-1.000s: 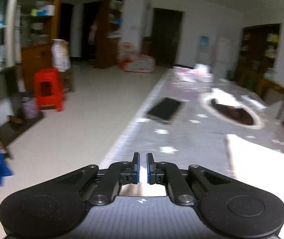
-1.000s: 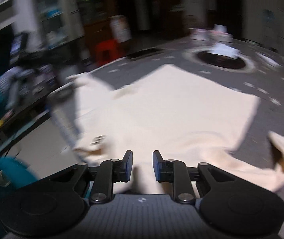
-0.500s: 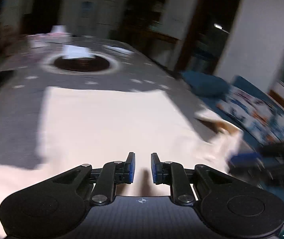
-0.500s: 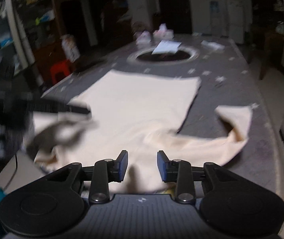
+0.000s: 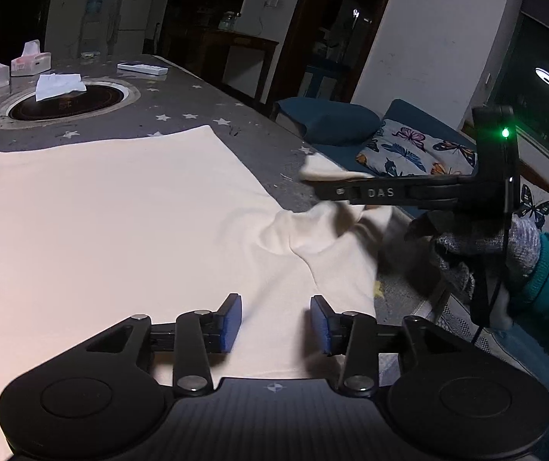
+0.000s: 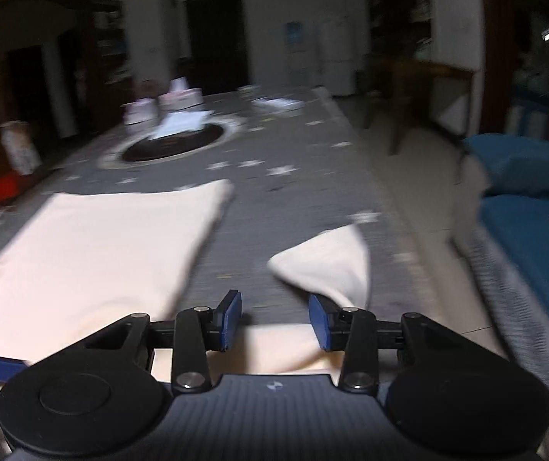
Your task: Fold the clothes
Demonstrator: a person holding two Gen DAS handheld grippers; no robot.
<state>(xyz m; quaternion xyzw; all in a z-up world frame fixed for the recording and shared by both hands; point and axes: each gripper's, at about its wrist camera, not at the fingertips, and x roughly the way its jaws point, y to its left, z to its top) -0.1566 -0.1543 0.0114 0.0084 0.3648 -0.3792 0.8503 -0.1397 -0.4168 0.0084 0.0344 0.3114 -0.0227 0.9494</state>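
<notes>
While both fingers [image 5: 232,322] open, cream shirt [image 5: 120,223] lies beneath, seemingly ungripped.

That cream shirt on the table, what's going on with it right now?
A person is folding the cream shirt, spread flat on the star-patterned table, with tongs in each hand. The left tongs hover over the near edge of the shirt, jaws opening, nothing pinched. The right tongs, held in a gloved hand, are at the right sleeve, also opening; the sleeve lies loose and crumpled. No fold is visible yet.
</notes>
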